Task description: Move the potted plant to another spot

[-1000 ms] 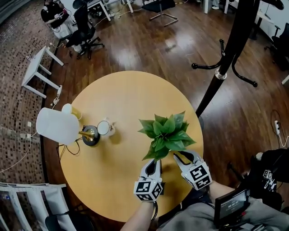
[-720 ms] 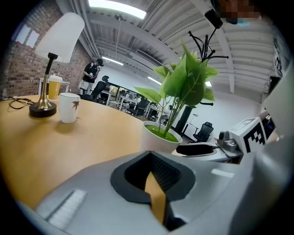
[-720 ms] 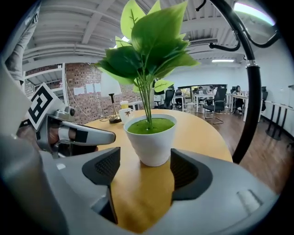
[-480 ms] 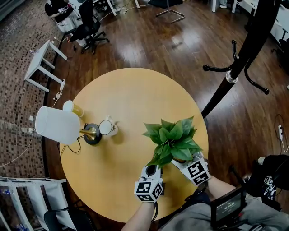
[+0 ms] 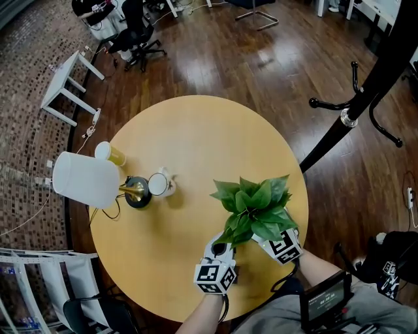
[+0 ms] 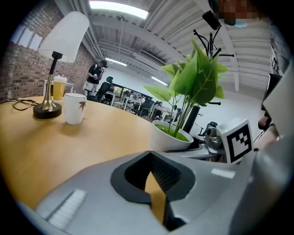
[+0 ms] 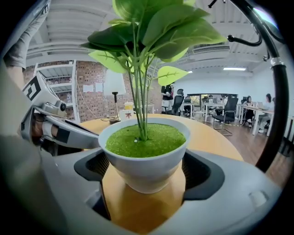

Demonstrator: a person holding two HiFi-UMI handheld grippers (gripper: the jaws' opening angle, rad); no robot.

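1. Dark wood floor [image 5: 248, 59], with brick-patterned paving [image 5: 26, 98] along the left.
2. Round wooden table [image 5: 189, 143], black coat stand [image 5: 343, 124] beside it.
3. White stool [image 5: 65, 81] and black office chair [image 5: 138, 39] farther off.
4. Brick wall [image 6: 20, 73]; strip lights [image 6: 118, 8] overhead.

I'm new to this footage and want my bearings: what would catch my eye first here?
The leafy potted plant stands out, sitting on the round wooden table near its right edge. The right gripper brackets its white pot; its jaws have just been opening and now stand wide, pads clear of the pot. Near the table's left edge stands a lamp with a big white shade.
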